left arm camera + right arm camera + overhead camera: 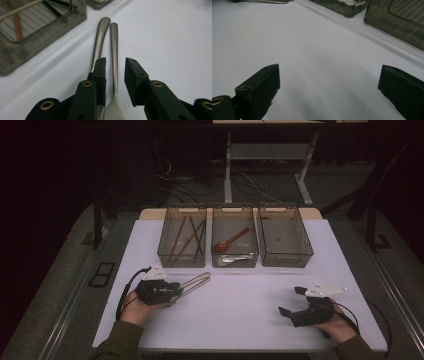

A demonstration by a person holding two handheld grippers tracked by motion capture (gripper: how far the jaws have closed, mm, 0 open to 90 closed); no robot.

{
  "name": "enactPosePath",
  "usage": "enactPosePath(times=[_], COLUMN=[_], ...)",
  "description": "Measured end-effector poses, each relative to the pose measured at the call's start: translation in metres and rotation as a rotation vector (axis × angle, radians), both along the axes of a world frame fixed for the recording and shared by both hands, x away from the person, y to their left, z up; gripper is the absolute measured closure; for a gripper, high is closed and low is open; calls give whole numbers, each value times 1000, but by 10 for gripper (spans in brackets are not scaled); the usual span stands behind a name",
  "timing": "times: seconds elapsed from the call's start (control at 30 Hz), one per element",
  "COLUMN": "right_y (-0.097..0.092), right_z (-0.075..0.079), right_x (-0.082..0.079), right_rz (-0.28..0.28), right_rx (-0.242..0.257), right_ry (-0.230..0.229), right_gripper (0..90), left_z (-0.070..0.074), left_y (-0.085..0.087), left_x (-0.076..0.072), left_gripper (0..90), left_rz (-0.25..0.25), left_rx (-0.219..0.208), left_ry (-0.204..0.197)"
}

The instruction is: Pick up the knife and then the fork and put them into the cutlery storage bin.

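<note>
left hand-held gripper [115, 75]: jaws narrowly apart, straddling one slim steel utensil handle [114, 50], pads not touching | second steel handle [100, 40]: just outside its left jaw | right hand-held gripper [329, 82]: wide open, holding nothing, over white bench [312, 50]

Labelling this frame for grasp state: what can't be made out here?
- Left gripper view: the heads of the two metal utensils are hidden under the jaws and cut by the bottom edge; fork or spoon, unclear.
- Same view: pad contact with the handle is unclear.
- High view: the right bin's contents are too small.
</note>
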State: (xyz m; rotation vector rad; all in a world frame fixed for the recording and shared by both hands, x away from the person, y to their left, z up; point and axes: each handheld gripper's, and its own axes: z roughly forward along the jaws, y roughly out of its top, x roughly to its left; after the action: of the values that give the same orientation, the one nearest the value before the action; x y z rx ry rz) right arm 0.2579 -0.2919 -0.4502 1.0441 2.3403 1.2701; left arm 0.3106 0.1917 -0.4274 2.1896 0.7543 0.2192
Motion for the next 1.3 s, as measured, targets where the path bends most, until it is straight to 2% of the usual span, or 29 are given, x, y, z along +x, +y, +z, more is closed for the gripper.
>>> enactPosePath(times=[0.23, 0.3, 0.37, 0.53, 0.6, 0.73, 0.93, 1.23, 1.3], right_y=[2, 1, 1, 1, 1, 1, 2, 1, 1], right_z=[0, 0, 0, 0, 0, 0, 0, 0, 0], right_x=[1, 1, 1, 1, 1, 1, 0, 0, 0], right_rz=[7, 6, 4, 5, 5, 3, 8, 11, 14], right_rx=[-4, -3, -2, -2, -1, 0, 0, 0, 6], right_ry=[1, 1, 1, 1, 1, 0, 1, 2, 8], right_gripper=[38, 38, 38, 38, 38, 39, 38, 38, 38], left_z=[-9, -11, -13, -14, -15, -17, -18, -19, -18], left_y=[-7, -9, -11, -11, -11, -10, -10, -8, -8], left_x=[5, 6, 7, 8, 8, 9, 7, 10, 10], left_gripper=[746, 758, 767, 789, 791, 797, 826, 841, 843], left_rz=[-39, -50, -49, -76, -71, -85, -81, -86, -89], left_rx=[35, 57, 52, 77, 85, 82, 79, 53, 61], left_ry=[23, 25, 35, 33, 41, 33, 19, 38, 34])
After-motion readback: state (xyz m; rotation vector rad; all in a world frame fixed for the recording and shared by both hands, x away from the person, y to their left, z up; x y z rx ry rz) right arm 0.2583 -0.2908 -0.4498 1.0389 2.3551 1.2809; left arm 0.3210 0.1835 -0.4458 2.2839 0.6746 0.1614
